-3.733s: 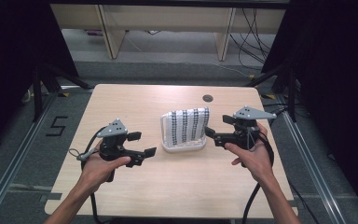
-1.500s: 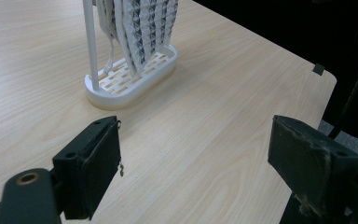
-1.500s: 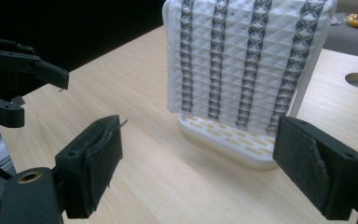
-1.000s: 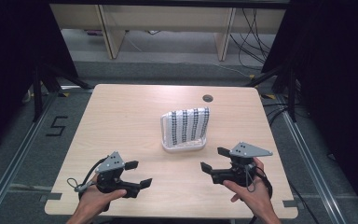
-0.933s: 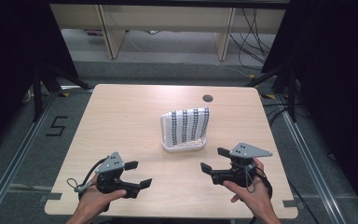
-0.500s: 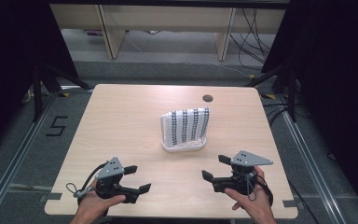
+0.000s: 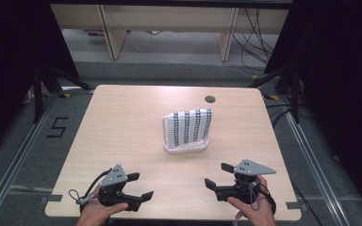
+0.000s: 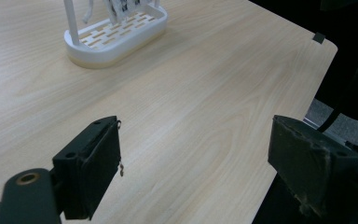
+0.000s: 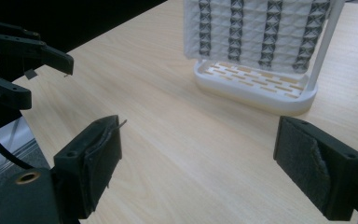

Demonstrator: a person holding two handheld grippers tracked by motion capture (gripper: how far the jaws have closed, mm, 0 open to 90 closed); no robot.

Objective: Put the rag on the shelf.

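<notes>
The left gripper (image 7: 139, 186), jaws spread, has drawn back to the table (image 7: 122, 117)'s near edge at 7 o'clock. The cloth (image 7: 191, 127) hangs upright on its white rack (image 7: 186, 147) mid-table, long axis running 9 to 3, unmoved. The right gripper (image 7: 217, 175), also spread, has retreated to 5 o'clock; bare wood lies between.

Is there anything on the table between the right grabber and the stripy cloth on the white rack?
No. In the right gripper view, only bare table lies between the right gripper and the cloth on its rack.
</notes>
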